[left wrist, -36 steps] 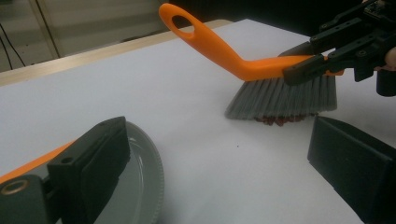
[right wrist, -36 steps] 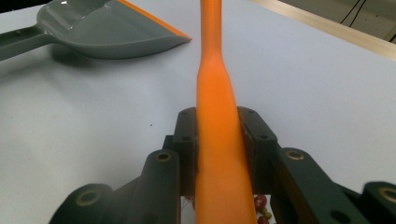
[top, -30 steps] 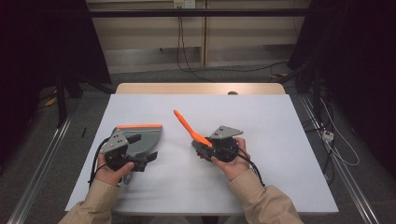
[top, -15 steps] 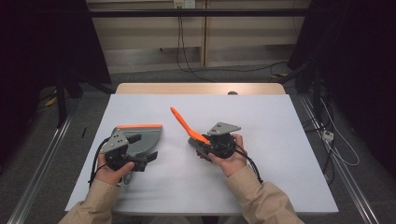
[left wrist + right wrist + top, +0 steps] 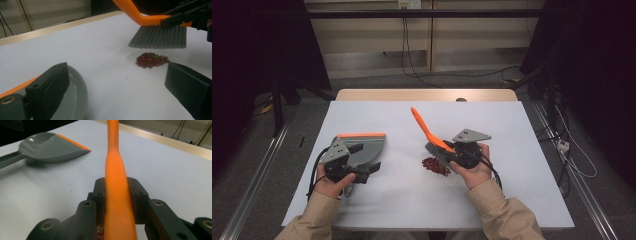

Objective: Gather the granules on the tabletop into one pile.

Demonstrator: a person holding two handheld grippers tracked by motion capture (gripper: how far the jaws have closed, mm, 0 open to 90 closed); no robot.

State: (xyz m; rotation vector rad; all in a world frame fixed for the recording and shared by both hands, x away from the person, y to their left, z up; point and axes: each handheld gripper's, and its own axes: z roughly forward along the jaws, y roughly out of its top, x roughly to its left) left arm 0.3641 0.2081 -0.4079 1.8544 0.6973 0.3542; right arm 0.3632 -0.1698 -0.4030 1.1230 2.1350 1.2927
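A small pile of dark red beans [image 5: 435, 165] [image 5: 151, 60] lies on the white table [image 5: 402, 200]. My right gripper [image 5: 452, 151] [image 5: 117, 192] is shut on the orange handle of a brush [image 5: 424, 126] [image 5: 115, 165]. The brush's grey bristles [image 5: 158, 37] hang just above and beyond the beans. A grey dustpan [image 5: 364, 146] [image 5: 50, 147] with an orange lip rests on the table at the left. My left gripper [image 5: 370, 168] [image 5: 115, 72] is beside it, jaws wide apart, with bare table between them. The dustpan [image 5: 76, 92] lies by its left jaw.
The table's wooden far edge [image 5: 427, 94] runs across the back. Cables [image 5: 562, 145] lie on the floor to the right, and metal rails [image 5: 252, 190] flank the table.
My right gripper and the brush have shifted to the right and slightly away, and the bean pile now shows at the brush's left. The left gripper and dustpan have stayed put.
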